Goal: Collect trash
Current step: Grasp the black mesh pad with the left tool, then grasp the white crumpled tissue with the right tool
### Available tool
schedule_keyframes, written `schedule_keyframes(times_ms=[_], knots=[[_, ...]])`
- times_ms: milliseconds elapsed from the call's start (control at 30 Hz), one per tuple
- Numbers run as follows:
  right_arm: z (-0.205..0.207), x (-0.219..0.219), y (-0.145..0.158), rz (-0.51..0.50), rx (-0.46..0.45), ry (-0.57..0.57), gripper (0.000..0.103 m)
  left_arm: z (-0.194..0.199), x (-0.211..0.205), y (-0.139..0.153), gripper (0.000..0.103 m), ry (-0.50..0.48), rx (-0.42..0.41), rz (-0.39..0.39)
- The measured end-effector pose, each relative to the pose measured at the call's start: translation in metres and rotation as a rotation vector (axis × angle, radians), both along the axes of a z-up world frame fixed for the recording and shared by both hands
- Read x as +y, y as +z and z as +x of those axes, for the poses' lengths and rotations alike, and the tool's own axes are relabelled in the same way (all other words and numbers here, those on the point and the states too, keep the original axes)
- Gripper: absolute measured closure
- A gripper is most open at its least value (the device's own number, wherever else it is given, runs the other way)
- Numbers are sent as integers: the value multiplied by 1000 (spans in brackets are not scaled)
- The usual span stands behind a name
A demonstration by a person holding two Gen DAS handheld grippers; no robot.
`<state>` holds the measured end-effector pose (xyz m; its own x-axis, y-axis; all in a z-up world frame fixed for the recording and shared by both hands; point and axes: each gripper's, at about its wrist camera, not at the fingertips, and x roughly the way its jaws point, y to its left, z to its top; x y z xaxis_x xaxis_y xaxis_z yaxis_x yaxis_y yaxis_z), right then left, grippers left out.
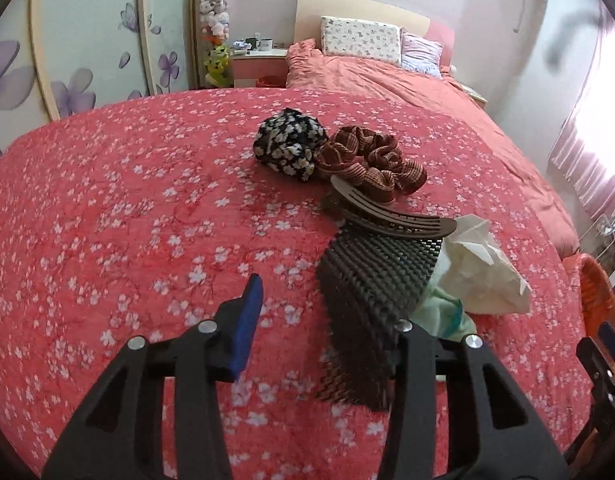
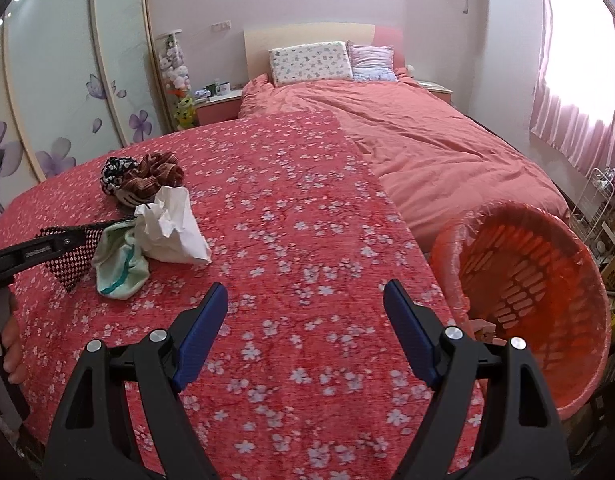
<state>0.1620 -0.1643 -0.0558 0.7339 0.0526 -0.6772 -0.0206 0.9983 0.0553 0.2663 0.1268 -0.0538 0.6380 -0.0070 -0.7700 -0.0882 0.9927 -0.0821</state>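
Note:
A crumpled white tissue (image 1: 483,268) lies on the red floral bedspread (image 1: 127,208), beside a pale green cloth (image 1: 443,312) and a black mesh mat (image 1: 371,304). My left gripper (image 1: 327,312) is open, its right finger hidden under the mat. In the right wrist view the tissue (image 2: 175,228), green cloth (image 2: 121,264) and mat (image 2: 67,252) lie at the left. My right gripper (image 2: 305,320) is open and empty over the bedspread (image 2: 307,208). An orange trash basket (image 2: 527,304) with a liner tilts at the right, also showing in the left wrist view (image 1: 595,296).
A black floral scrunchie (image 1: 287,148), a brown striped scrunchie (image 1: 371,160) and a brown hair clip (image 1: 391,212) lie beyond the mat. Pillows (image 2: 311,60) and a pink duvet (image 2: 447,148) fill the far bed. A nightstand (image 2: 219,108) and wardrobe (image 2: 67,92) stand left.

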Motion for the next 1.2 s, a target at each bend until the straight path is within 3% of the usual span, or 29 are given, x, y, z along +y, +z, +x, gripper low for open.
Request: schedule_keyframes(times_ms=[133, 167, 200, 267, 433, 800, 1033, 1200], knots=[[1, 7, 0, -5, 5, 10, 23, 9, -18, -1, 62, -47, -23, 33], [1, 8, -1, -7, 7, 11, 23, 11, -21, -1, 74, -55, -25, 40], [1, 9, -1, -10, 8, 12, 23, 14, -23, -3, 93, -64, -22, 41], [2, 11, -1, -13, 12, 14, 23, 17, -24, -5, 99, -73, -18, 25], [3, 17, 0, -16, 13, 20, 23, 9, -4, 3, 99, -30, -56, -7], [23, 47, 4, 34, 14, 60, 28, -28, 90, 43, 99, 128, -163, -47], [54, 72, 3, 90, 19, 74, 28, -33, 117, 45, 99, 163, -154, -45], [75, 92, -6, 54, 54, 90, 25, -32, 119, 39, 99, 152, -137, -51]])
